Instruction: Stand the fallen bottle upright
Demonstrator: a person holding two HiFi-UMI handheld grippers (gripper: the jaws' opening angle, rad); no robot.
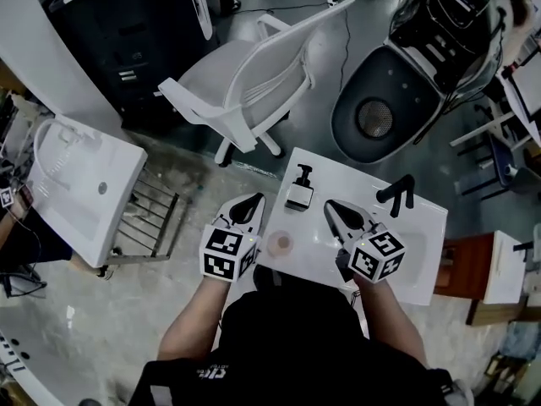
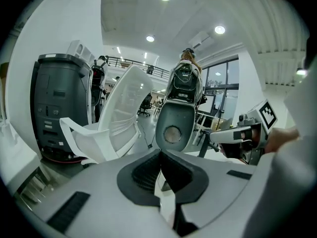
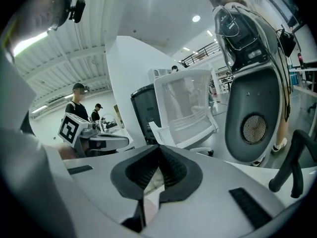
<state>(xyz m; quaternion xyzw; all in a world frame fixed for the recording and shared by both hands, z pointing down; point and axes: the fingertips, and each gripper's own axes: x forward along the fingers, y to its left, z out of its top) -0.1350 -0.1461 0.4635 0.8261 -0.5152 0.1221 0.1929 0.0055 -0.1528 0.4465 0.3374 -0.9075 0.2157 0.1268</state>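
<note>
A small pump bottle (image 1: 299,190) with a pale body and a black pump head is on the white table (image 1: 418,265), near its far edge, and looks to be upright. My left gripper (image 1: 250,203) hovers just to the bottle's near left, jaws shut with nothing between them (image 2: 161,155). My right gripper (image 1: 335,208) is to the bottle's near right, also shut and empty (image 3: 158,152). Neither gripper touches the bottle. Each gripper shows in the other's view: the right gripper (image 2: 247,133) and the left gripper (image 3: 94,140).
A black faucet (image 1: 397,194) stands at the table's far right (image 3: 292,162). A pinkish round disc (image 1: 280,244) lies on the table between the grippers. Beyond the table are a white office chair (image 1: 245,83) and a grey round-bodied machine (image 1: 380,108).
</note>
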